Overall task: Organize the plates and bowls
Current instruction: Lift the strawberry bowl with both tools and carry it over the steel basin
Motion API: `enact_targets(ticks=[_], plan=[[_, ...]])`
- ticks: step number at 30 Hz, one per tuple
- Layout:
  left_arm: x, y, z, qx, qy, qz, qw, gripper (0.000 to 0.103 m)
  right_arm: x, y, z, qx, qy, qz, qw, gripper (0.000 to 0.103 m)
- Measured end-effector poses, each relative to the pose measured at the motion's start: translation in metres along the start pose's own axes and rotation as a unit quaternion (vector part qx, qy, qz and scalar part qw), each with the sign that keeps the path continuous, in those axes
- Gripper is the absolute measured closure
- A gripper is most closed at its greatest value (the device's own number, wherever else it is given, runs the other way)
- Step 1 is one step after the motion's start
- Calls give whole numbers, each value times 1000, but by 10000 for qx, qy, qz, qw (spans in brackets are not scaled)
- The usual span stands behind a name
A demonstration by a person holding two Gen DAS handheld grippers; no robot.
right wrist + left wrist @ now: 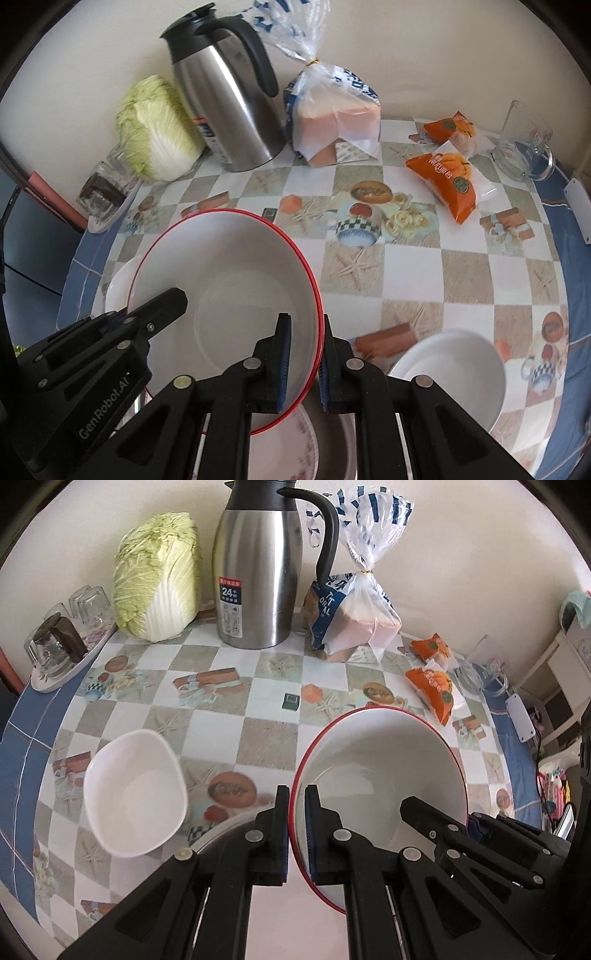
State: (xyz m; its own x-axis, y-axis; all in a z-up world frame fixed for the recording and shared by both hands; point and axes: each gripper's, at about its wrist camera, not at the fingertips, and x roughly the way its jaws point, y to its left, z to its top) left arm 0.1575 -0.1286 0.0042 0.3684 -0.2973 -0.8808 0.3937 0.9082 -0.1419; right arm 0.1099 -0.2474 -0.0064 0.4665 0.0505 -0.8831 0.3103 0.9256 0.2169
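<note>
A small white squarish bowl [135, 794] sits at the table's left. Beside it, the left gripper [296, 805] pinches the left rim of the large red-rimmed white bowl [380, 771], raised and tilted above the checkered tablecloth [218, 734]. The right gripper [306, 332] clamps its right rim. A white round bowl [454, 369] rests at far right

My left wrist view looks forward over the table from close, right wrist view likewise, both sharing the red-rimmed bowl [384, 768], thermos [255, 565], wall.
</note>
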Motion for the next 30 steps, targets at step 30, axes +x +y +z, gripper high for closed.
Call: enact_targets(ticks=[30], plan=[[-38,29,-77,358,-238,185,9989,96,-11,36,-92,204,-78,148,9997,88]])
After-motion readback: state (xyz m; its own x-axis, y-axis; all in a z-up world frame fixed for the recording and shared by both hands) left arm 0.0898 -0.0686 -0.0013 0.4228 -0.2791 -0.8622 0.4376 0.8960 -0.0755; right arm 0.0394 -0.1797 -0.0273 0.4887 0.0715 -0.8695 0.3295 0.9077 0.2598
